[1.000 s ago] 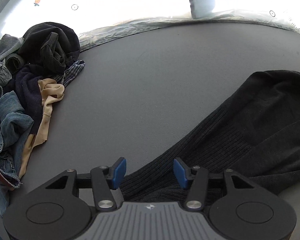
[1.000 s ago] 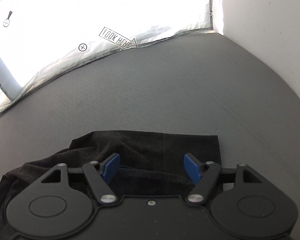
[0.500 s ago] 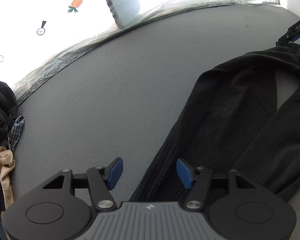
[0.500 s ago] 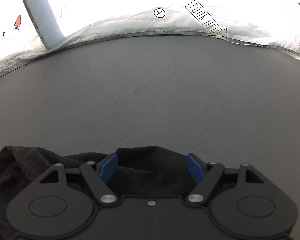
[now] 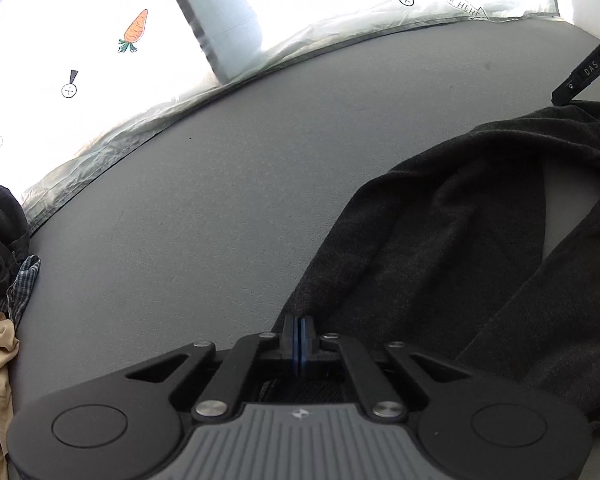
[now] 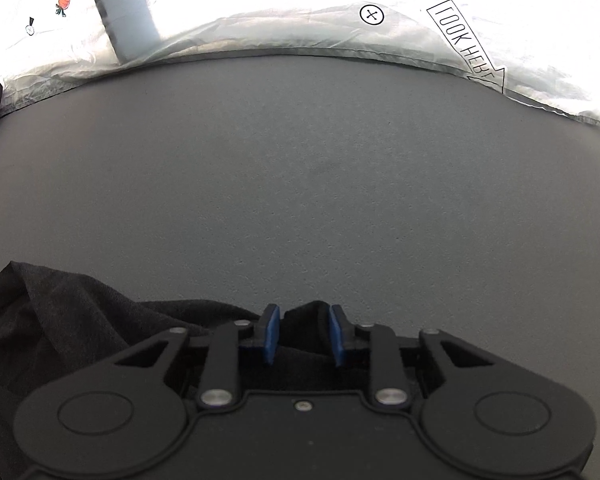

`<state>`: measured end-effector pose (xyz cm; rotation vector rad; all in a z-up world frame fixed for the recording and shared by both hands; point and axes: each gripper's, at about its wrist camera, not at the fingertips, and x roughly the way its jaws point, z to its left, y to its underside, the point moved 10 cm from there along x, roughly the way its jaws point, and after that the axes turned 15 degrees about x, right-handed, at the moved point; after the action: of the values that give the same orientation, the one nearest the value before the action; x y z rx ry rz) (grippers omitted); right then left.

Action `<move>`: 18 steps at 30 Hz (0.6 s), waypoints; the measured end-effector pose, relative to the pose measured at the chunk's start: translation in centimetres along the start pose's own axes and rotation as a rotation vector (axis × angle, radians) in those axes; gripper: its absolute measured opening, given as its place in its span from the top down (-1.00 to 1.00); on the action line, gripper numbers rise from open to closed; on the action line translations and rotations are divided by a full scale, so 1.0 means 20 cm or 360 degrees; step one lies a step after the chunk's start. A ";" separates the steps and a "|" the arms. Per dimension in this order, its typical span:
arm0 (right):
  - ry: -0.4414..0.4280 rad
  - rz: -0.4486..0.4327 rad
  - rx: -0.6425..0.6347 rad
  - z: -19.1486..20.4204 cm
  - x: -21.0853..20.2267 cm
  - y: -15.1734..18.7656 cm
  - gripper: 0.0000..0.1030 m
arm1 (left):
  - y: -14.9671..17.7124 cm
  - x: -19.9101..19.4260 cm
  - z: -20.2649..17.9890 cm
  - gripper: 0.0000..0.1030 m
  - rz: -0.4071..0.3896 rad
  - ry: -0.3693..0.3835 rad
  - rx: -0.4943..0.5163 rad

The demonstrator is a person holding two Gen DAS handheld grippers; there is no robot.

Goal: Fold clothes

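A dark grey knit sweater [image 5: 460, 232] lies spread on the grey table [image 5: 220, 200], reaching from the lower middle to the right edge in the left wrist view. My left gripper [image 5: 299, 334] is closing with its blue pads together on the sweater's near edge. In the right wrist view the same sweater [image 6: 60, 320] bunches at the lower left. My right gripper [image 6: 303, 334] is closing on a raised fold of it, which fills the gap between the pads. A black finger [image 5: 584, 72] of the right gripper shows at the sweater's far end.
A heap of other clothes [image 5: 0, 264], dark, plaid and tan, sits at the table's left edge. A white printed sheet [image 6: 340, 28] with carrot and arrow marks runs along the far edge. A pale post [image 5: 220, 12] stands behind it.
Both grippers were open over the sweater and have closed on its fabric. Both views have swung, the clothes heap sliding to the left edge of the left wrist view.
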<state>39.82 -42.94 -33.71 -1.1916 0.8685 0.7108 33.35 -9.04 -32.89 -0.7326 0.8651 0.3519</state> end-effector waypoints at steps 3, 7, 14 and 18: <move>0.0025 -0.0166 0.0029 -0.02 -0.09 -0.07 1.00 | -0.08 -0.04 0.14 0.97 -0.0071 -0.0086 -0.0032; 0.0052 -0.0346 0.0094 -0.06 -0.24 -0.22 1.00 | -0.31 -0.16 0.44 0.97 -0.0249 -0.0253 -0.0152; -0.0007 -0.0489 0.0027 0.09 -0.45 -0.23 0.93 | -0.60 -0.59 0.59 1.00 -0.0578 -0.0578 -0.0035; -0.0040 -0.0362 0.0002 0.20 -0.40 -0.04 0.71 | -0.35 -0.43 0.43 1.00 -0.0330 -0.0397 -0.0077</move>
<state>37.32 -39.42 -25.77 -1.2546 0.6988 0.5392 36.73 -7.79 -19.37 -0.7971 0.5412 0.2726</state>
